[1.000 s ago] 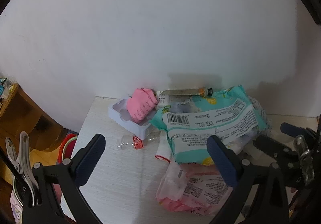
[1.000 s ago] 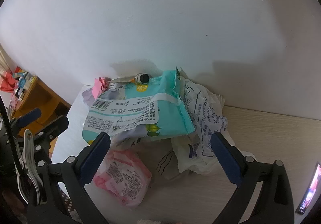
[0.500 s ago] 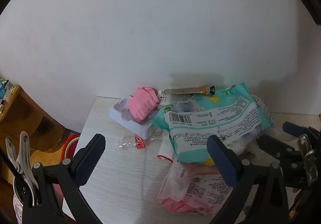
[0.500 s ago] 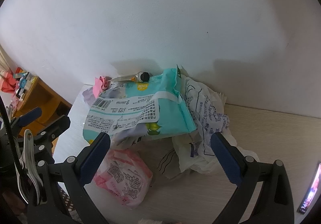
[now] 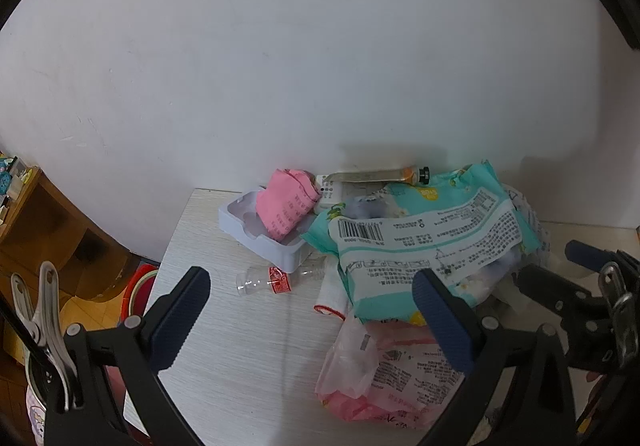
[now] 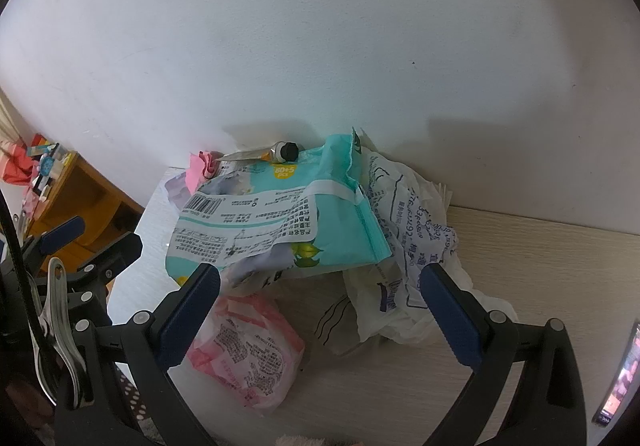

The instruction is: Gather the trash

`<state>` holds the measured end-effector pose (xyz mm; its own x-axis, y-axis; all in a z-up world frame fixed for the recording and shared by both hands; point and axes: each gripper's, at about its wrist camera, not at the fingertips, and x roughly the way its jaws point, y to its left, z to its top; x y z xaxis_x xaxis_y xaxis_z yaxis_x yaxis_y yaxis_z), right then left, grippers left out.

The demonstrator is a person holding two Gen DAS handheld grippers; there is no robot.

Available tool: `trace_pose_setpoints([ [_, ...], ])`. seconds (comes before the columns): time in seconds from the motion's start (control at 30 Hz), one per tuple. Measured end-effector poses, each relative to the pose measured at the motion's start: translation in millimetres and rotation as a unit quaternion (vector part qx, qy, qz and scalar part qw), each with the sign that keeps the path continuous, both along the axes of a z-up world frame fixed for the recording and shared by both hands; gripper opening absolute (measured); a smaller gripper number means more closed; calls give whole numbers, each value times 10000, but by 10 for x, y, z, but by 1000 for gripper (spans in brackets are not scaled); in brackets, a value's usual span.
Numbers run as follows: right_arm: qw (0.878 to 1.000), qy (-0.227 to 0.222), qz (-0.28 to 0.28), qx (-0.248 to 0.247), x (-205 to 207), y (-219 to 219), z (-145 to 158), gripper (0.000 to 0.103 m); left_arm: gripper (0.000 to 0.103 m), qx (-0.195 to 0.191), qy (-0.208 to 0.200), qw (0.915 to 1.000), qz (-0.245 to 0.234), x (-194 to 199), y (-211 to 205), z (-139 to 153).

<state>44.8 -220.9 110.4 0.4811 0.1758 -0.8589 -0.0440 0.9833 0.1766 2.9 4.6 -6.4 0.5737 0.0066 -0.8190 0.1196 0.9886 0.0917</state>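
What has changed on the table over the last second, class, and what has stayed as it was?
Very little. The left gripper has drawn back a touch, so the pile sits slightly higher in its view. Both it and the right gripper remain open and empty. The teal wipes packet, pink packet and small clear bottle lie unmoved.

A heap of litter lies against the wall on the desk. On top sits a large teal-and-white wipes packet, crumpled, barcode side up, marked "80+5 pcs". Under its near edge lies a pink-and-white printed wrapper, partly see-through. Beside the packet, on the right, is a crumpled white plastic bag with dark blue print. A small clear plastic bottle with a red label lies on its side on bare desk, by a white moulded plastic tray holding a pink folded packet. A squeezed metal tube with a black cap rests along the wall.
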Motion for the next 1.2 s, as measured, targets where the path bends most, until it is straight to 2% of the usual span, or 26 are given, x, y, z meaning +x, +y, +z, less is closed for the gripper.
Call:
trace_pose_setpoints([
  [1.2, 9999, 75, -82, 47, -5, -23, -35, 102, 103, -3, 167, 9998, 58, 33, 19, -94],
])
